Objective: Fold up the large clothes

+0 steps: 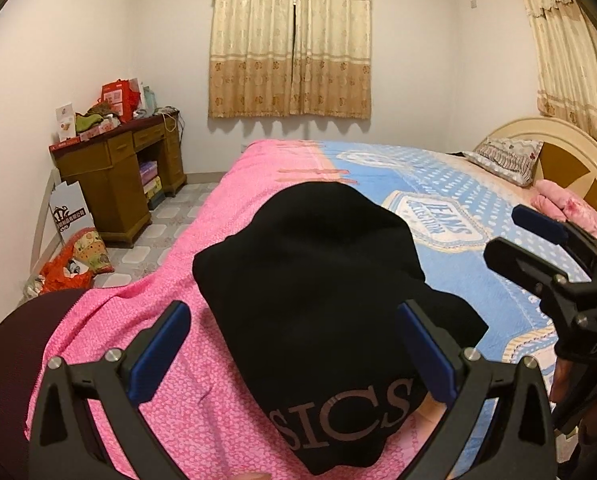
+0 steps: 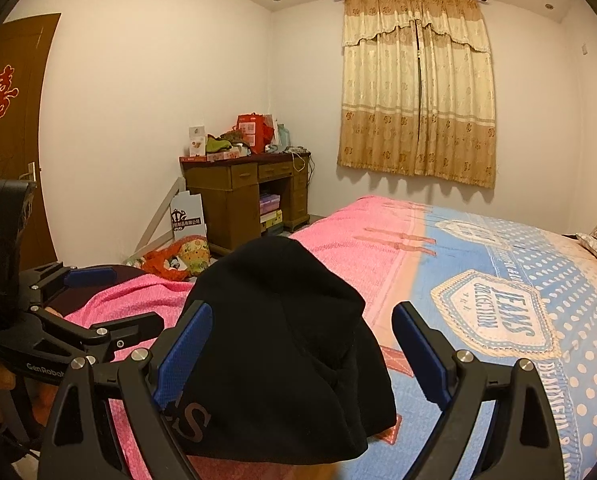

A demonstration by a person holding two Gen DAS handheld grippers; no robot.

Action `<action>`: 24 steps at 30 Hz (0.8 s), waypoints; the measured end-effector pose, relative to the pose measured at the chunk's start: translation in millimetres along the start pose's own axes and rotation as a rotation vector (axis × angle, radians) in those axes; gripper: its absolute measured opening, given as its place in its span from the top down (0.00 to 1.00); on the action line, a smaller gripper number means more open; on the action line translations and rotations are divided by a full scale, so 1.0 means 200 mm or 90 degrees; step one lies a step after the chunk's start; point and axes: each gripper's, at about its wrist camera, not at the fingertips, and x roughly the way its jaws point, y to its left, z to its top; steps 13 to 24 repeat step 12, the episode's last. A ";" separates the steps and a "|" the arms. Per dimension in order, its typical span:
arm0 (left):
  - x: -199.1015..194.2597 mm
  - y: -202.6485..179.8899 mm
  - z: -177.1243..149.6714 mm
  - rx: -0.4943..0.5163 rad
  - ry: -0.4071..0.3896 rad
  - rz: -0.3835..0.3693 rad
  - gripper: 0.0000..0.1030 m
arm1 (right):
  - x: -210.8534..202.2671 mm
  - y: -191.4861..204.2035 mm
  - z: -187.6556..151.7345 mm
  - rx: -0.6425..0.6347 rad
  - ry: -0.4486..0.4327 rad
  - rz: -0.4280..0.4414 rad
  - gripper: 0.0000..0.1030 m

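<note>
A black garment (image 1: 310, 264) with pale lettering lies bunched in a heap on the near edge of the bed; it also shows in the right wrist view (image 2: 282, 344). My left gripper (image 1: 294, 344) is open, its blue-padded fingers (image 1: 160, 348) wide apart on either side of the heap, just above it. My right gripper (image 2: 302, 352) is open too, fingers (image 2: 418, 356) spread around the same heap from the right. Each gripper shows in the other's view: the right gripper (image 1: 530, 240) at the right edge, the left gripper (image 2: 98, 300) at the left edge. Neither holds cloth.
The bed carries a pink and blue quilt (image 1: 438, 216) and pillows (image 1: 506, 156) by the headboard (image 1: 570, 152). A cluttered wooden desk (image 2: 242, 196) stands in the far corner, with bags (image 2: 178, 260) on the floor. Curtains (image 2: 414, 88) cover the window; a door (image 2: 14, 140) is on the left.
</note>
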 end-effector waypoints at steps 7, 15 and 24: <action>-0.01 -0.01 -0.01 0.010 -0.018 -0.011 0.00 | -0.03 0.00 0.01 -0.004 -0.011 0.006 0.11; -0.04 -0.03 -0.01 0.018 -0.041 -0.038 0.00 | -0.02 -0.01 0.01 -0.002 -0.006 0.010 0.11; -0.04 -0.03 -0.01 0.018 -0.041 -0.038 0.00 | -0.02 -0.01 0.01 -0.002 -0.006 0.010 0.11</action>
